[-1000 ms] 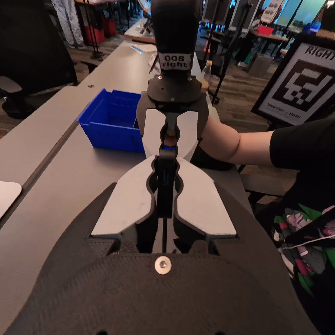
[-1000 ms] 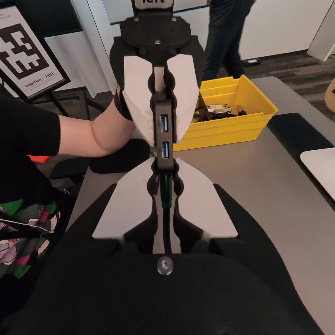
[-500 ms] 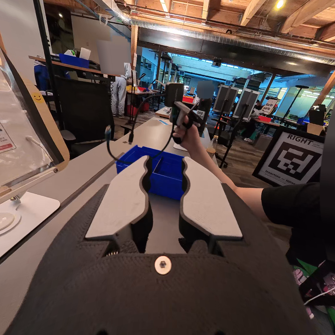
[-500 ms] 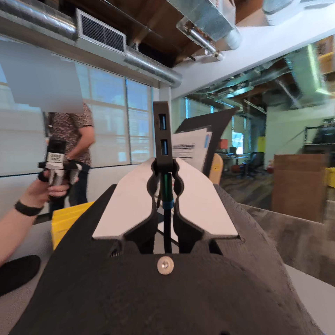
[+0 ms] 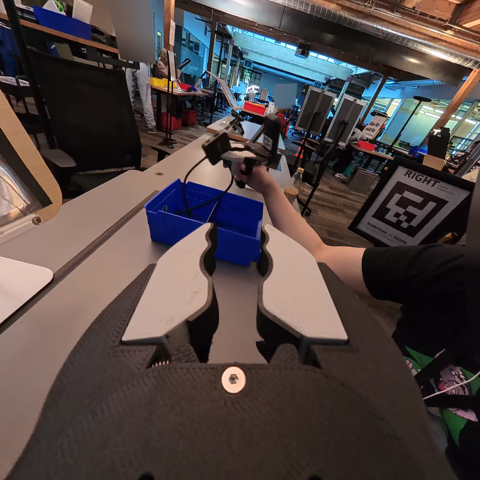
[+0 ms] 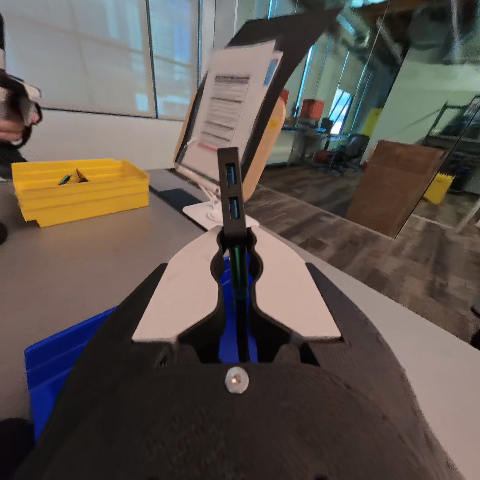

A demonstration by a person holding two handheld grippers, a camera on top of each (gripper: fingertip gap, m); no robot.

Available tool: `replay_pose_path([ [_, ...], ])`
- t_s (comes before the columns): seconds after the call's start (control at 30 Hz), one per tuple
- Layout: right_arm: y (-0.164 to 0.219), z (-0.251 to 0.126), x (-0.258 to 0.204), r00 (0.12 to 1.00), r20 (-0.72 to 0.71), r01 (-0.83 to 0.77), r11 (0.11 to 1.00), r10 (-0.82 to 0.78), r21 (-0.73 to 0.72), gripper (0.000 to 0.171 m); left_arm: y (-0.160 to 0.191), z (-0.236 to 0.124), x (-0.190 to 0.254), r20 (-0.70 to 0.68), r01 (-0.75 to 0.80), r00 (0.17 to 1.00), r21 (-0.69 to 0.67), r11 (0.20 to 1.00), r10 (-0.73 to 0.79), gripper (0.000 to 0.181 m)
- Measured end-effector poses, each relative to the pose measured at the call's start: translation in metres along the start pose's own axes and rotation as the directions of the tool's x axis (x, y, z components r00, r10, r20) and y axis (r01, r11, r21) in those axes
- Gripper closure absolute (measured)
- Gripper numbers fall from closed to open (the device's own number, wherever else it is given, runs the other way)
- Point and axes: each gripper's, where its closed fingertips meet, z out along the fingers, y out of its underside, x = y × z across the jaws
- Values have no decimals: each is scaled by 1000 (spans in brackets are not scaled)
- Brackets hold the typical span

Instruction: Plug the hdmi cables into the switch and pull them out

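Right wrist view: my right gripper clamps the slim black plastic switch upright over the blue plastic bin, probably for stowing; left gripper parted, empty.

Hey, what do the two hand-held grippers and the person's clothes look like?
Both hand-held grippers, left and right, have textured black bodies, pale grey wavy-edged fingers and a silver screw. The person wears a black short sleeve.

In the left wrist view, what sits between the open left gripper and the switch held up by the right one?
The blue bin on the grey table lies between the left gripper and the switch, whose cable droops into it.
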Motion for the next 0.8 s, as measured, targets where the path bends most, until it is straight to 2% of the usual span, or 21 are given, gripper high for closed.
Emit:
replay_pose_path([
  [0.13,30,32,-3,998,14,-56,969,61,-242,155,5,6,3,-17,0,1000,-26,1000,-1,151],
  [0.27,82,60,-8,999,2,-29,831,36,-556,155,10,11,7,-28,-13,1000,-60,998,11,150],
  [0.4,118,76,-16,1000,23,22,692,-8,-721,154,13,16,6,-30,-7,1000,-73,997,5,149],
  [0.5,123,79,-13,1000,-22,-28,678,18,-735,152,17,19,3,-25,11,1000,-89,996,-14,146],
  [0.63,118,66,-13,990,-72,-133,673,118,-727,140,14,12,-4,25,19,1000,-86,996,-16,142],
  [0.7,90,60,-13,987,-82,-158,741,139,-653,137,8,0,-10,97,-2,995,-86,996,10,140],
  [0.8,15,54,-14,990,-112,-120,906,80,-406,133,-2,-34,-25,278,-54,957,-102,993,81,138],
])
